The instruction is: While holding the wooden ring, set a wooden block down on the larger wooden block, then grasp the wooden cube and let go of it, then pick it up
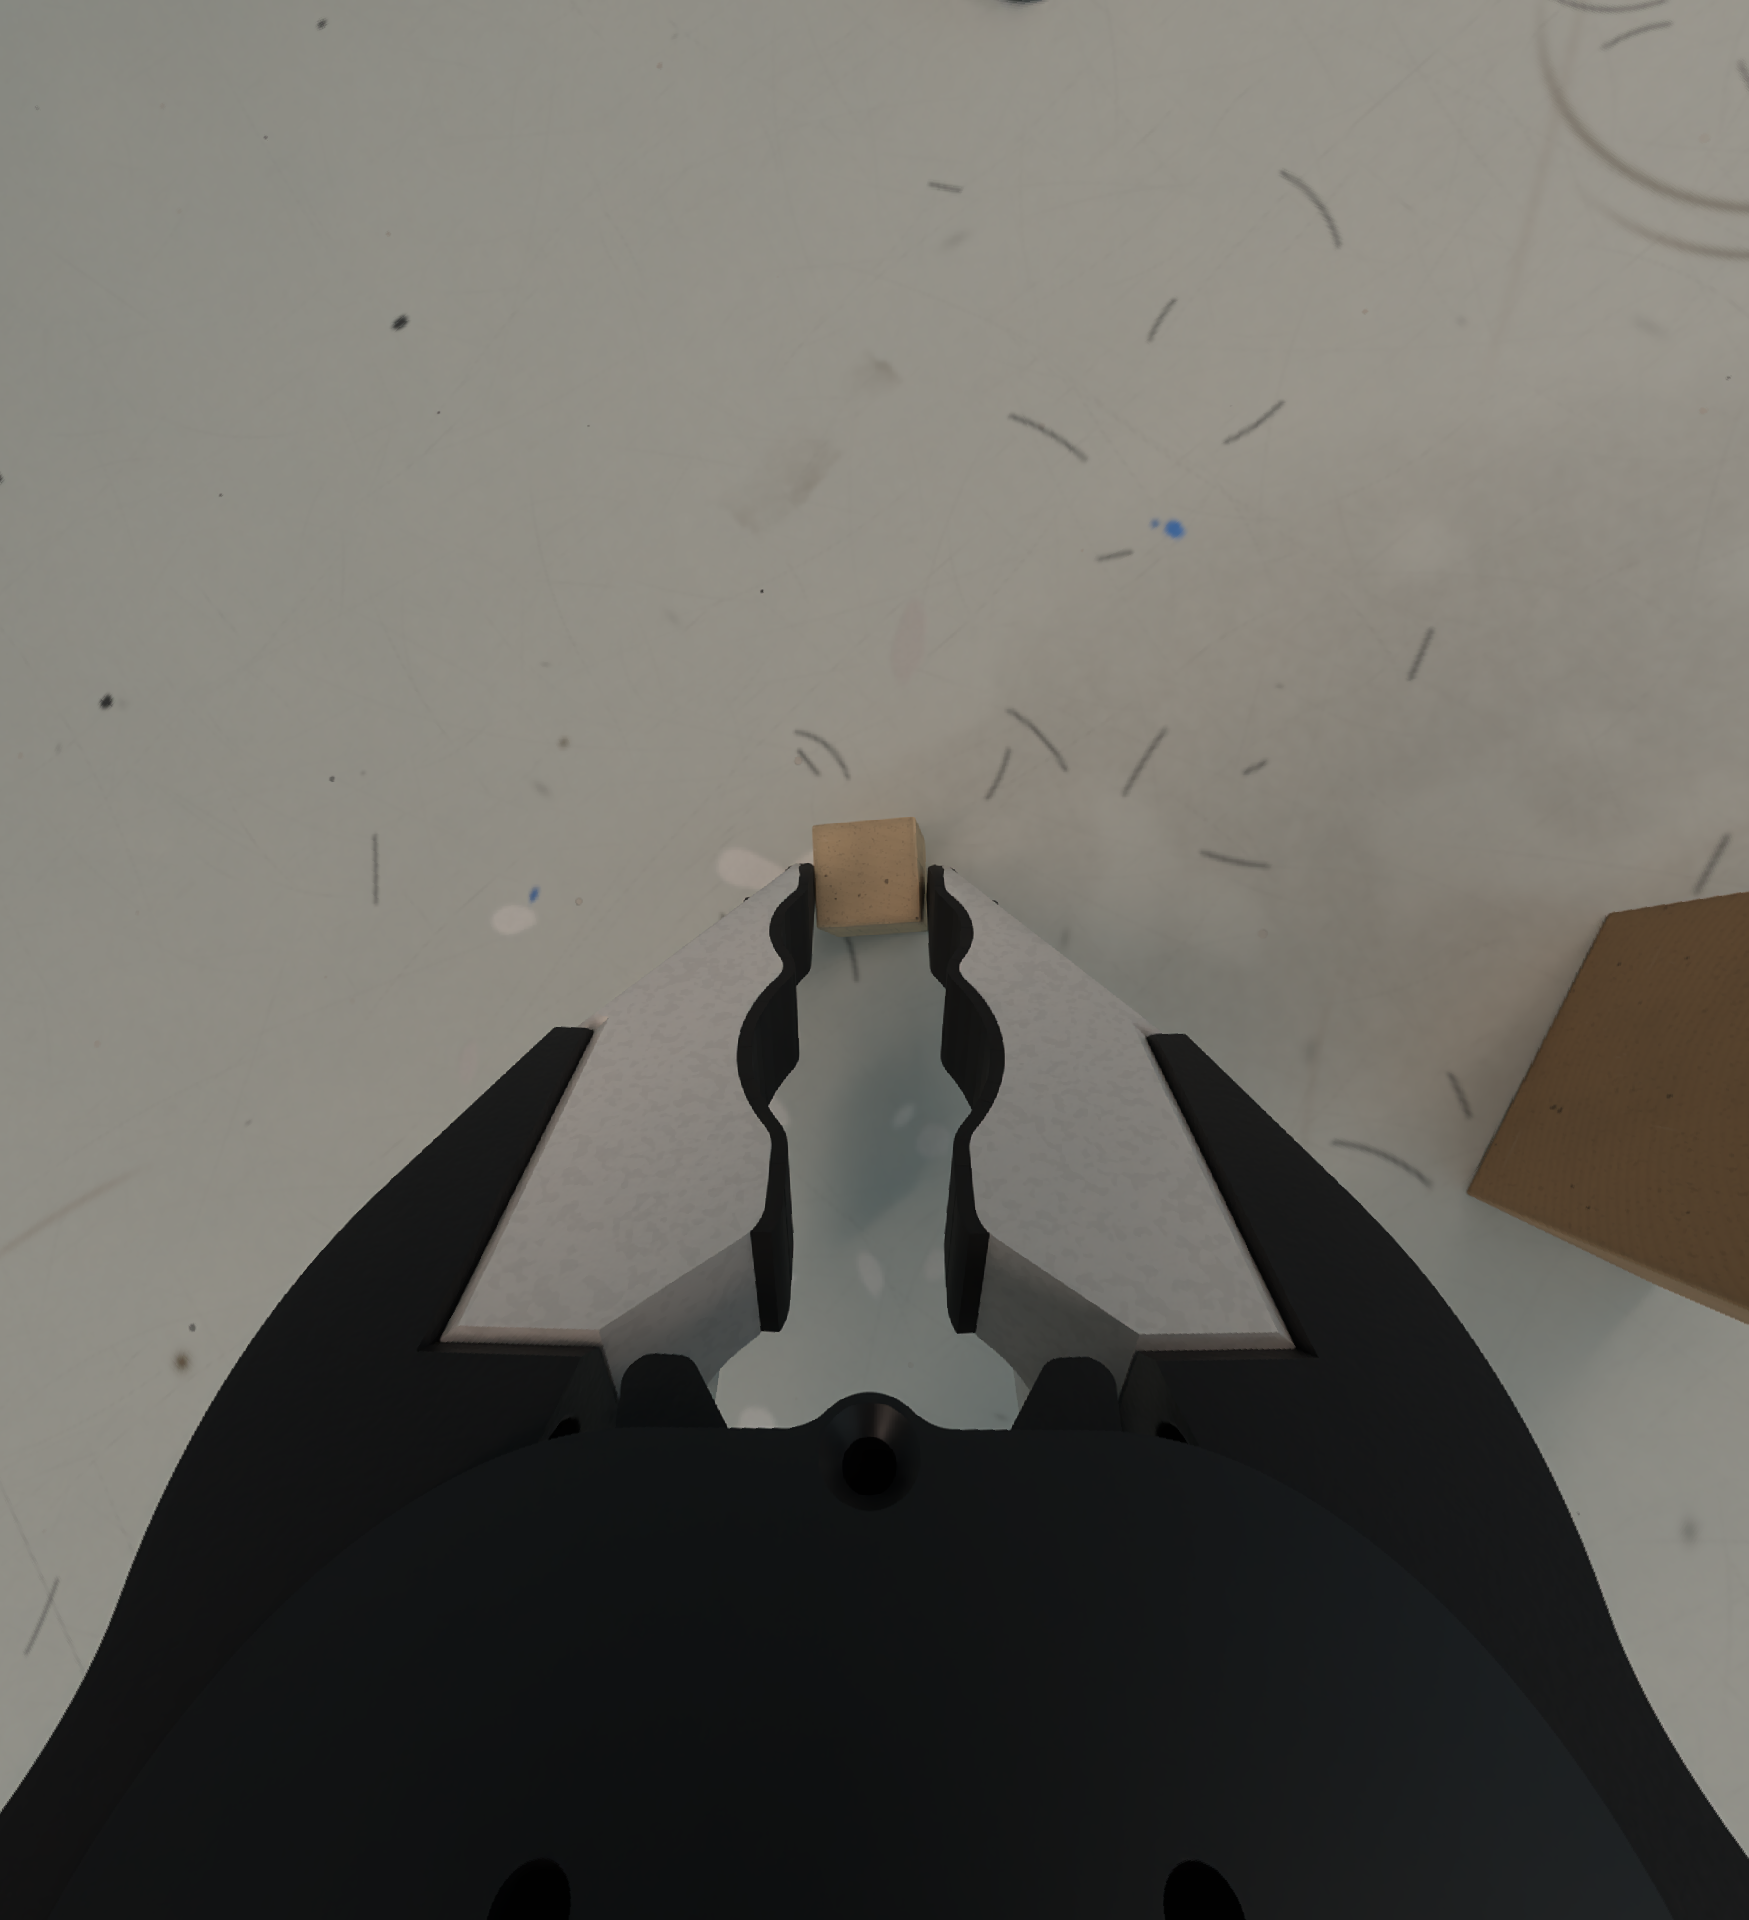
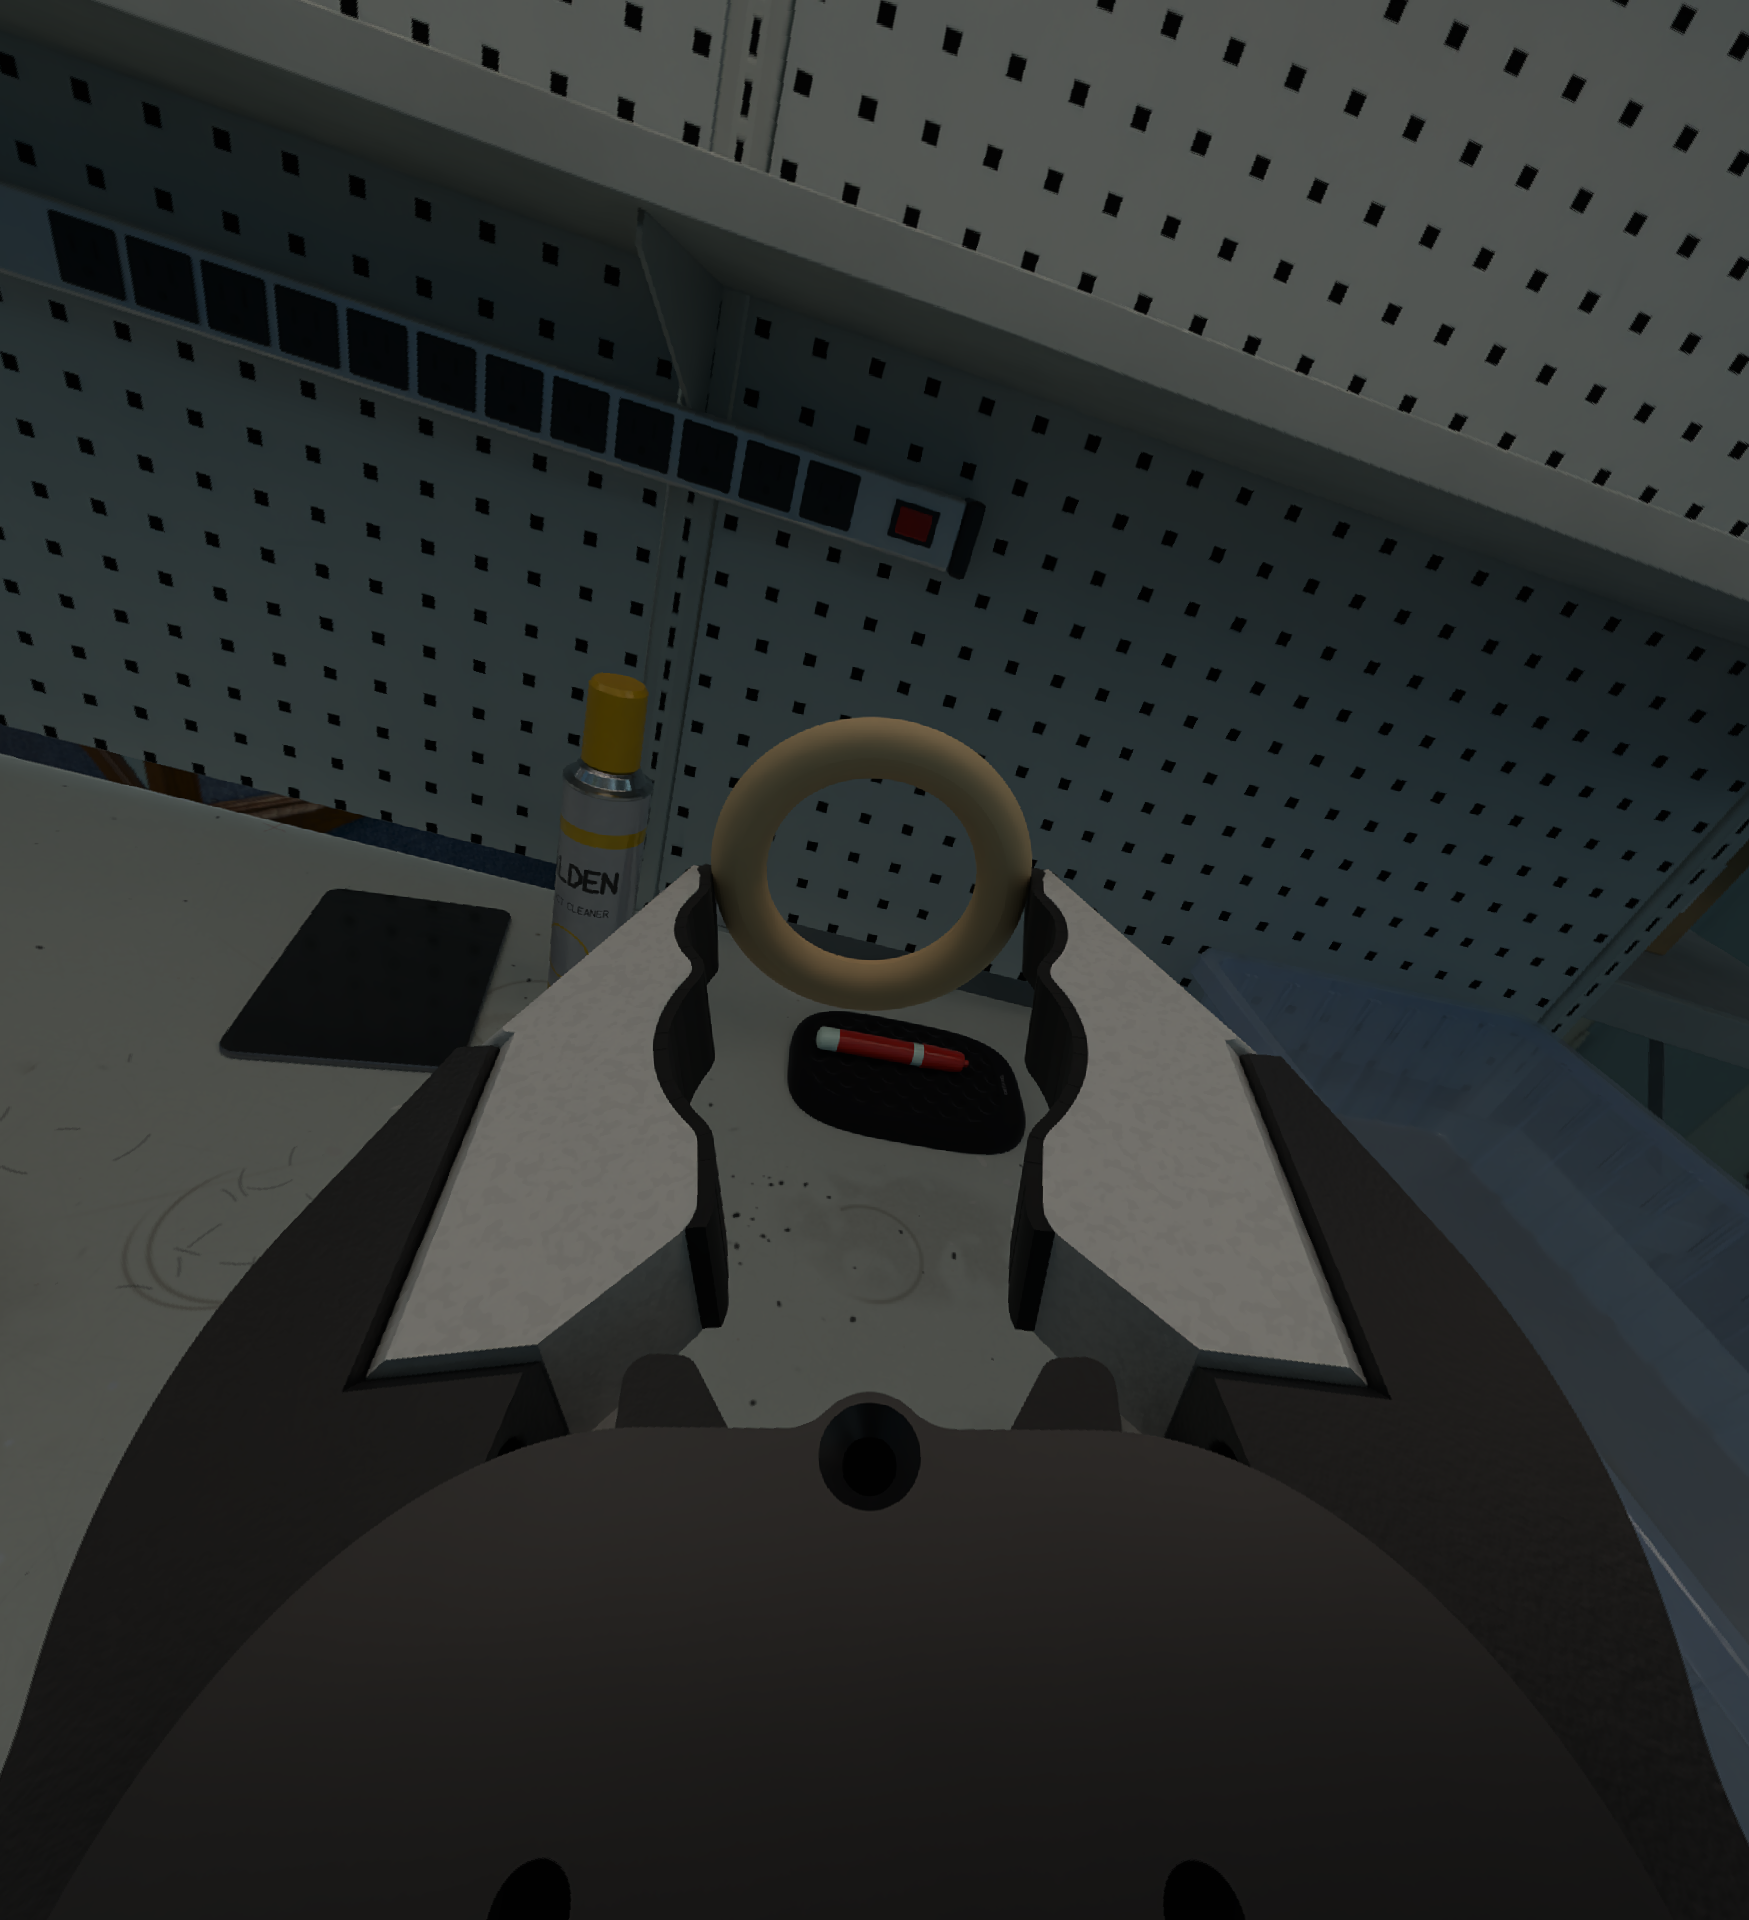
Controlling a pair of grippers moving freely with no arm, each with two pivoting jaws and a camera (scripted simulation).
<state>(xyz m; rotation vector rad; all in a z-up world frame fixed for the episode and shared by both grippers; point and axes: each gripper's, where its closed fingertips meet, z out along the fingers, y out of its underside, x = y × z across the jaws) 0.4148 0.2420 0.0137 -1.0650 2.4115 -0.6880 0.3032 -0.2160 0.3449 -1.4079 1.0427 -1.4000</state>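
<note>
From my left gripper I look almost straight down at the scuffed pale table. The small wooden cube sits right at the tips of the jaws, between them. The left fingertip seems to touch the cube's side; on the right side I see a thin dark sliver by the other tip, so I cannot tell whether the jaws are clamped on it or only bracketing it. I also cannot tell if the cube rests on the table or is lifted. It has no long axis; one flat face is turned toward my camera and its edges run square with the jaws. Off to the right of the jaws, well apart, lies the slanted corner of a larger brown wooden block.

My right gripper is tilted up toward a pegboard wall. Its jaws are closed on the wooden ring, pinching it at its left and right flanks near the fingertips. The ring stands on edge, its hole facing my camera, its axis running forward along the fingers. Beyond the jaws and below the ring, a red marker lies crosswise on a black tray. Left of the jaws stand a spray can with a yellow cap and a flat black pad; a power strip runs along the wall.
</note>
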